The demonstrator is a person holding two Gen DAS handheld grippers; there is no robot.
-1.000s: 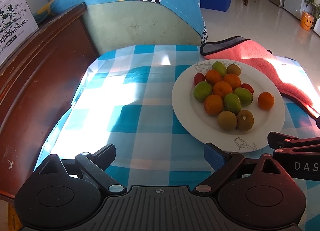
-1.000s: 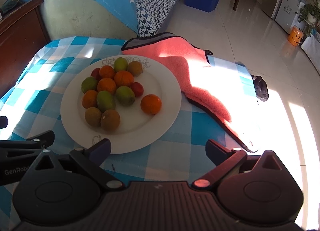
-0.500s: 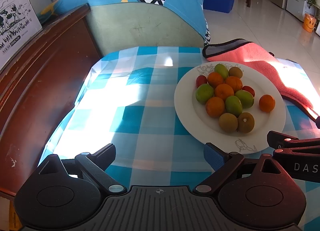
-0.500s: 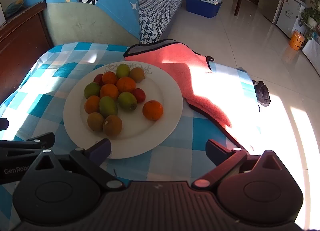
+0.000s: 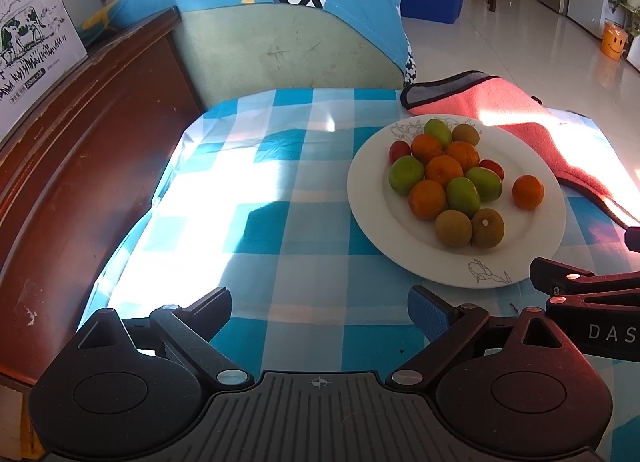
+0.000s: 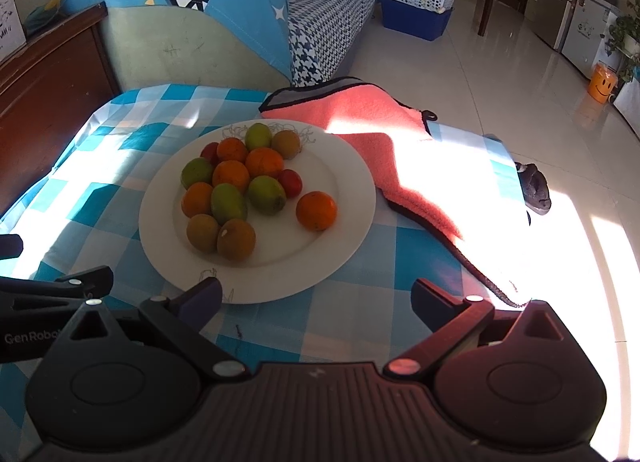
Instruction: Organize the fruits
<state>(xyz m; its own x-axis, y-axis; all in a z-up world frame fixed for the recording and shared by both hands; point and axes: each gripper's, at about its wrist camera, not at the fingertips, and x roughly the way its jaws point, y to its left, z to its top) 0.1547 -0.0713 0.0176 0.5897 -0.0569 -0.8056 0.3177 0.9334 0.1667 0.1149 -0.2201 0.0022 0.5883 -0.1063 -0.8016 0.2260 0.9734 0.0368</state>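
Note:
A white plate on the blue checked tablecloth holds a cluster of oranges, green fruits, brown kiwis and small red fruits. One orange lies apart at the plate's right side. My left gripper is open and empty over the cloth, near and left of the plate. My right gripper is open and empty at the plate's near edge; it also shows in the left wrist view.
A pink towel lies behind and right of the plate. A dark wooden cabinet borders the table on the left. A sofa with a blue cover stands behind. The table's right edge drops to the tiled floor.
Both grippers have drawn back and risen slightly, so the plate sits a little farther off in both views. Both stay open. The fruits have not moved.

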